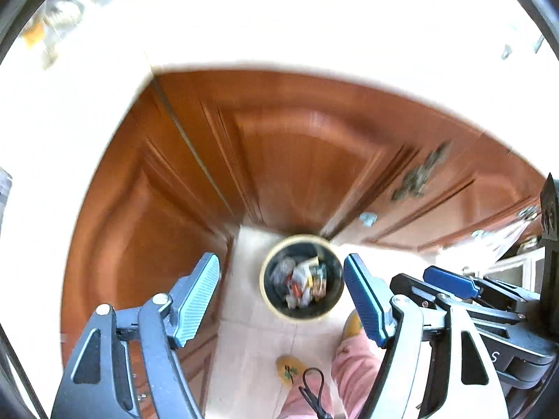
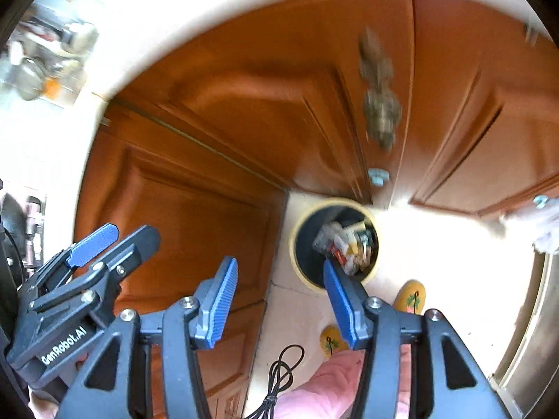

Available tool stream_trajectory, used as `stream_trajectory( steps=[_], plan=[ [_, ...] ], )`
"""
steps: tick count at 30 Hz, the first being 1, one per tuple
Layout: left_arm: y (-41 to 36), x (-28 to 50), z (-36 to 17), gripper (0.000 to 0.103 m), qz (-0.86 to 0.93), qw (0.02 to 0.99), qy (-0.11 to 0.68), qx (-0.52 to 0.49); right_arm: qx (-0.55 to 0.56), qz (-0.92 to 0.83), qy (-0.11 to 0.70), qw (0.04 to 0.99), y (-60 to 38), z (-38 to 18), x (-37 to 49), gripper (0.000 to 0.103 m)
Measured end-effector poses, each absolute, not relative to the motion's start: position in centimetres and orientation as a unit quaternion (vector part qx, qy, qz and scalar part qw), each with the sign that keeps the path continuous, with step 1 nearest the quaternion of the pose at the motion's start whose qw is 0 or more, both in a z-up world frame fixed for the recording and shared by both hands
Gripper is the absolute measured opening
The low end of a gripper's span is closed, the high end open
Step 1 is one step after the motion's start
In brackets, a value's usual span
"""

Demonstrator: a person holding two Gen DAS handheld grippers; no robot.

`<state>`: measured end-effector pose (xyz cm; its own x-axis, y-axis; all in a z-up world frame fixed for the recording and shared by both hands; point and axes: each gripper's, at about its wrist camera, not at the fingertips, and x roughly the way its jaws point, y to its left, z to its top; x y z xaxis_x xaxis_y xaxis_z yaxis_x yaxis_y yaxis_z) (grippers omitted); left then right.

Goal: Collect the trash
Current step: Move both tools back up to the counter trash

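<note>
A round bin [image 1: 302, 278] with a cream rim and black liner stands on the pale tiled floor against the wooden cabinets, far below both grippers. Crumpled wrappers and packets [image 1: 303, 283] lie inside it. My left gripper [image 1: 282, 296] hangs high above the bin, jaws open, nothing between the blue pads. In the right wrist view the same bin [image 2: 334, 241] with its trash [image 2: 346, 244] sits below my right gripper [image 2: 279, 300], also open and empty. Each gripper shows in the other's view: the right one [image 1: 450, 284] at right, the left one [image 2: 94, 241] at left.
Reddish-brown cabinet doors [image 1: 286, 160] with an ornate metal handle [image 2: 379, 104] wrap around the floor corner. A person's pink trouser leg [image 1: 353, 366] and yellow slippers [image 2: 412, 296] stand by the bin. A black cable [image 2: 279, 377] dangles below. A cluttered counter [image 2: 45, 59] lies at upper left.
</note>
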<state>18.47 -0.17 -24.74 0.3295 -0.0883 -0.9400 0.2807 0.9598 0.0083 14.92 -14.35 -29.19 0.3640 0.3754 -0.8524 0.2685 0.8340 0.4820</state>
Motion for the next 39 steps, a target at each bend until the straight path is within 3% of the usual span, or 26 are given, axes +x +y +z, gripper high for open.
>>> stream_trajectory(
  steps=[11, 15, 20, 30, 39],
  plan=[
    [-1.2, 20.1, -9.1, 0.075, -0.131, 0.877, 0.447, 0.118, 0.27, 0.018, 0.456, 0.848, -16.0, -13.2, 14.7, 0.052],
    [-1.6, 21.2, -3.4, 0.085, -0.131, 0.9, 0.393, 0.136, 0.253, 0.0, 0.415, 0.874, -17.2, -6.9, 15.1, 0.052],
    [-2.4, 23.2, 1.8, 0.087, -0.133, 0.915, 0.342, 0.169, 0.228, -0.017, 0.374, 0.899, -18.5, -0.8, 15.8, 0.052],
    [-7.0, 28.1, 7.0, 0.091, -0.12, 0.914, 0.284, 0.262, 0.224, -0.04, 0.339, 0.913, -22.8, 5.4, 20.7, 0.052],
    [-13.1, 37.4, 5.4, 0.092, -0.106, 0.903, 0.295, 0.294, 0.205, -0.023, 0.345, 0.915, -28.0, 4.9, 28.6, 0.056]
  ],
)
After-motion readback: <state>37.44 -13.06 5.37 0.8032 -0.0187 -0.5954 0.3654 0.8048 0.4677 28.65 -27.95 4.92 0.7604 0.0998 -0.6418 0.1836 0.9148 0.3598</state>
